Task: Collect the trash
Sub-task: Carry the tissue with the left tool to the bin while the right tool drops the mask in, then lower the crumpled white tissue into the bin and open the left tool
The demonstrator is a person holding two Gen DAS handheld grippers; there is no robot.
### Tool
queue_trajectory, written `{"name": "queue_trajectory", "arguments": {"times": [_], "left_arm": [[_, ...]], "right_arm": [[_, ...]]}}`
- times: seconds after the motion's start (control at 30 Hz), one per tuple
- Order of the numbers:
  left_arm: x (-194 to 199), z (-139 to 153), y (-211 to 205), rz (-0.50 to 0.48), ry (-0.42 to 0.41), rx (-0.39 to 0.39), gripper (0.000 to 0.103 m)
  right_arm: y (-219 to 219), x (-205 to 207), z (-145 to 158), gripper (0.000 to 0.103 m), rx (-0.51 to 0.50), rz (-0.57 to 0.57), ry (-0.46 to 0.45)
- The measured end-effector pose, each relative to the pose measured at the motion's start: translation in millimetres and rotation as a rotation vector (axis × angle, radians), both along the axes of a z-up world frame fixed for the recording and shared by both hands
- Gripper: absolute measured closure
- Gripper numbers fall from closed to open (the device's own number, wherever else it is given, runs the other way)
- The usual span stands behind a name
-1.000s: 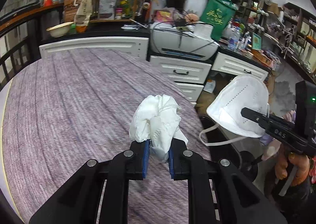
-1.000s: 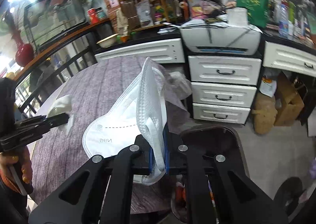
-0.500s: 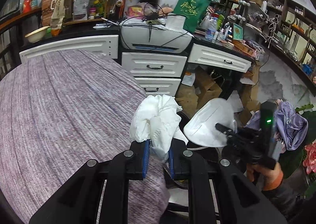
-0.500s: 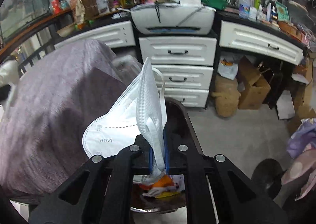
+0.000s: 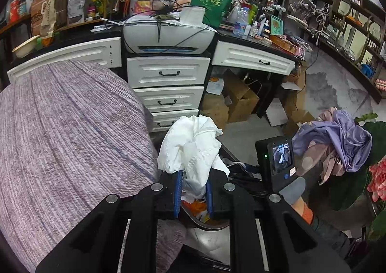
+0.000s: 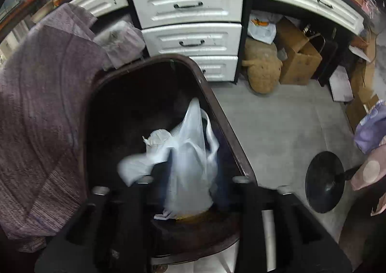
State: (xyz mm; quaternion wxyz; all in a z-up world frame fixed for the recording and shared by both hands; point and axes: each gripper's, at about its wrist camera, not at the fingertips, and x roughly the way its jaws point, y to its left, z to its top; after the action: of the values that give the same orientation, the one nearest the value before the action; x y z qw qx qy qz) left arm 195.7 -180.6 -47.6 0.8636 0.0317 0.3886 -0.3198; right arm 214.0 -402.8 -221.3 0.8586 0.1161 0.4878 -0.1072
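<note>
Left gripper [image 5: 192, 192]: sitting nearest the lens; its blue pads are clamping the lower folds of a tissue [image 5: 190, 150]; the crumpled wad is standing up above the jaws, held by its tail so the bulk is hanging free for a clean drop.
Tissue place: hovering off the table [image 5: 67, 128] edge, over the near rim of the bin [image 5: 207, 223]; judged to be waiting its turn.
Right gripper [image 6: 190, 186]: pointing steeply down into the bin [image 6: 224, 123]; jaws are opening; fingers are blurred with motion.
Mask [image 6: 190, 159]: lying between the parting fingers, blurred, seemingly slipping free rather than being pressed; already inside the bin mouth, so the drop is looking short and sure.
Bin contents: a white crumple [image 6: 156, 138] is resting deeper in the dark interior; orange scraps [image 5: 196, 205] are showing at the bottom in the left view.
Bin position: standing just beside the table, tucked by its hanging cloth [image 6: 41, 116]; likely set there so trash is travelling only a short way.
Right hand [image 5: 300, 203]: gripping the tool's handle, its camera screen [image 5: 281, 158] facing the left lens.
Stage, judged: mask release is underway; tissue is still to go.
Risk, judged: mask strap may be snagging on a finger.
Far: white drawers [image 5: 168, 73], cardboard boxes [image 5: 237, 97] on the floor.
</note>
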Motion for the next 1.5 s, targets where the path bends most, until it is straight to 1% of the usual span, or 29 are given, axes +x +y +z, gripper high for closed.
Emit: {"name": "queue_trajectory", "arguments": {"times": [0.03, 0.13, 0.23, 0.37, 0.5, 0.57, 0.67, 0.8, 0.97, 1.07, 1.17, 1.23, 1.3, 1.33, 1.4, 1.43, 1.5], "left_arm": [[0, -2, -2, -0.007, 0.005, 0.001, 0.087], [-1, -7, -10, -0.024, 0.016, 0.011, 0.087], [0, -12, -17, -0.05, 0.049, 0.007, 0.087], [-2, -16, -29, -0.075, 0.055, 0.027, 0.087], [-2, -22, -43, -0.108, 0.073, 0.043, 0.087], [0, -26, -50, -0.125, 0.086, 0.058, 0.087], [2, -34, -62, -0.152, 0.112, 0.08, 0.087], [4, -44, -76, -0.173, 0.128, 0.113, 0.087], [6, -55, -90, -0.198, 0.147, 0.151, 0.087], [6, -62, -99, -0.209, 0.145, 0.19, 0.086], [9, -66, -103, -0.208, 0.151, 0.209, 0.081], [10, -68, -106, -0.203, 0.152, 0.217, 0.072], [11, -69, -106, -0.198, 0.148, 0.222, 0.059], [11, -70, -107, -0.199, 0.148, 0.222, 0.056], [10, -69, -106, -0.199, 0.14, 0.218, 0.044], [9, -68, -106, -0.199, 0.134, 0.217, 0.041], [8, -67, -105, -0.197, 0.122, 0.21, 0.031]], "right_arm": [[-2, -1, 1, 0.037, 0.011, -0.005, -0.01], [-4, -4, 6, 0.035, 0.03, -0.009, -0.011], [-6, -10, 22, 0.033, 0.043, -0.017, -0.045], [-9, -23, 56, 0.03, 0.022, -0.036, -0.132], [-19, -40, 92, 0.029, -0.011, -0.08, -0.222], [-28, -47, 107, 0.024, -0.013, -0.109, -0.26], [-38, -56, 121, 0.023, -0.011, -0.147, -0.292], [-49, -66, 130, 0.023, 0.003, -0.183, -0.326], [-58, -69, 131, 0.023, 0.022, -0.199, -0.331], [-59, -70, 131, 0.023, 0.028, -0.2, -0.334], [-61, -69, 130, 0.023, 0.032, -0.197, -0.331], [-60, -68, 129, 0.023, 0.033, -0.194, -0.328], [-59, -68, 130, 0.023, 0.033, -0.192, -0.328], [-59, -68, 130, 0.023, 0.032, -0.19, -0.329], [-57, -68, 131, 0.023, 0.03, -0.187, -0.329], [-56, -67, 130, 0.022, 0.028, -0.185, -0.327], [-55, -67, 130, 0.022, 0.029, -0.179, -0.324]]}}
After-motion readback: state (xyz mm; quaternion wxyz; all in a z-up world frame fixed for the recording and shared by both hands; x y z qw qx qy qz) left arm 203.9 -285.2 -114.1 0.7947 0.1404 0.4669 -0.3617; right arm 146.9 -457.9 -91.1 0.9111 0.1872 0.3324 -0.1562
